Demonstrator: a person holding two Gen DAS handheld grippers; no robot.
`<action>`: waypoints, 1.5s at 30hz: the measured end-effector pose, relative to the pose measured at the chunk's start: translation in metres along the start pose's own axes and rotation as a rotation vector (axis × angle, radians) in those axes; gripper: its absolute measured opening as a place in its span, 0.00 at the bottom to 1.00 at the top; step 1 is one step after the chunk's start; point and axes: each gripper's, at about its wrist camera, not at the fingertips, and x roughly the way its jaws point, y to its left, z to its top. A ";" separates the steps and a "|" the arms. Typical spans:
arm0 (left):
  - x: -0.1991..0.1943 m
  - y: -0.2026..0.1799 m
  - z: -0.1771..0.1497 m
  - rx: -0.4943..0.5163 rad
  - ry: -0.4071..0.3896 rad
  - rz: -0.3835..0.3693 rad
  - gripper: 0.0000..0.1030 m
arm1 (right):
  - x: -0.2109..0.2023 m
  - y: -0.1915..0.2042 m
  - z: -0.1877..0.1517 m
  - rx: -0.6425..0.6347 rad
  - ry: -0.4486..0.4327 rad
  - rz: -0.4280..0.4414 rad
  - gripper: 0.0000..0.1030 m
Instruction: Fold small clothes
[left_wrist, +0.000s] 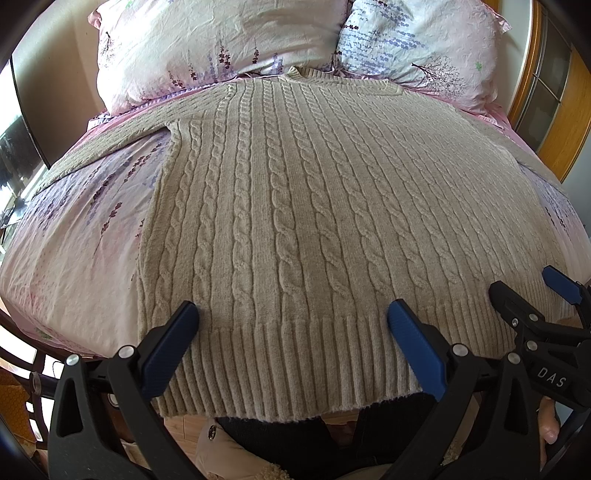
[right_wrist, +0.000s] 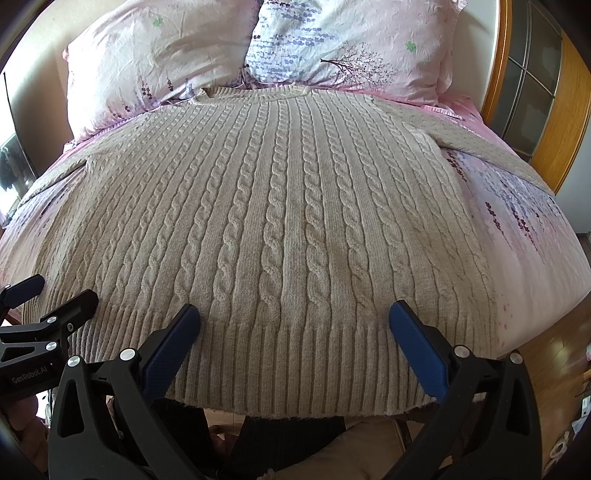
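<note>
A beige cable-knit sweater (left_wrist: 303, 206) lies flat on the bed, collar toward the pillows, ribbed hem hanging over the near edge; it also shows in the right wrist view (right_wrist: 280, 221). Its sleeves spread out to the left (left_wrist: 110, 140) and right (right_wrist: 491, 147). My left gripper (left_wrist: 291, 328) is open, its blue-padded fingers wide apart above the hem, holding nothing. My right gripper (right_wrist: 295, 328) is open too, just above the hem. The right gripper also shows at the right edge of the left wrist view (left_wrist: 532, 299), and the left gripper at the left edge of the right wrist view (right_wrist: 48, 299).
The bed has a pink floral sheet (left_wrist: 74, 229). Two floral pillows (left_wrist: 207, 40) (right_wrist: 354, 40) lean at the head. A wooden-framed glass door (right_wrist: 535, 85) stands at the right. Wooden floor (right_wrist: 554, 354) shows beyond the bed's near right corner.
</note>
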 end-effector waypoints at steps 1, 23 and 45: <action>0.000 0.000 0.000 0.000 0.000 0.000 0.98 | 0.000 0.000 0.000 -0.001 0.002 0.000 0.99; 0.002 0.004 0.002 0.005 -0.008 -0.012 0.98 | 0.002 -0.005 0.001 -0.088 -0.039 0.071 0.99; 0.020 0.033 0.100 -0.014 -0.181 -0.185 0.98 | 0.062 -0.279 0.131 0.755 -0.050 0.010 0.59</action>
